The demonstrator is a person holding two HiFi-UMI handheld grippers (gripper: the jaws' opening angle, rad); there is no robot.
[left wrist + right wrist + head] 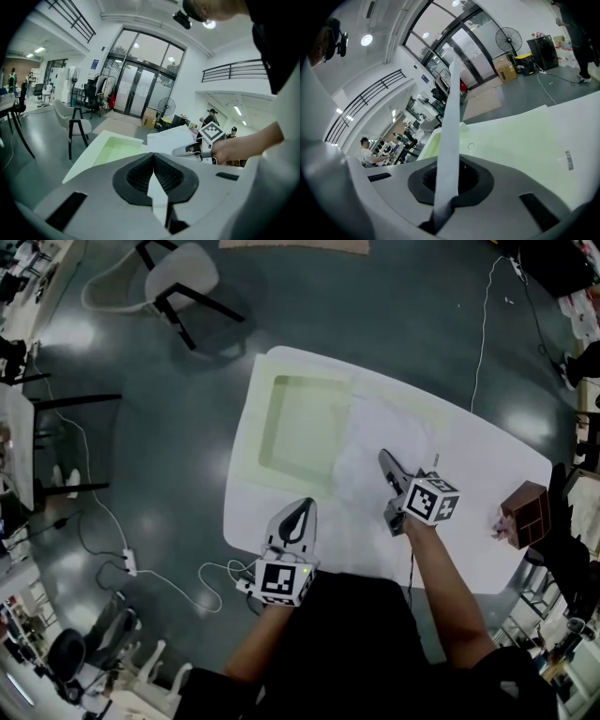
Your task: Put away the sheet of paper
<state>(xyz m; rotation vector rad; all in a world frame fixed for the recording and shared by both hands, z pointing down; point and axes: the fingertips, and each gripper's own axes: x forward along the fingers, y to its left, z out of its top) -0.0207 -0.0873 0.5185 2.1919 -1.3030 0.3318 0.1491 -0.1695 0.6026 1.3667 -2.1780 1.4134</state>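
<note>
A white sheet of paper (373, 454) lies partly lifted in the middle of the white table (487, 474), just right of a shallow pale green tray (267, 427). My right gripper (385, 458) is shut on the sheet's near edge. In the right gripper view the paper (449, 140) rises edge-on from between the closed jaws, with the tray (426, 145) behind it. My left gripper (305, 506) rests at the table's near edge, shut with nothing in it. The left gripper view shows the raised sheet (171, 138), the tray (117, 147) and the right gripper beside them.
A brown wooden box (527, 512) stands at the table's right edge, with a small pink item (500, 531) beside it. A white chair (178, 277) stands on the floor beyond the table. Cables and a power strip (129, 563) lie on the floor to the left.
</note>
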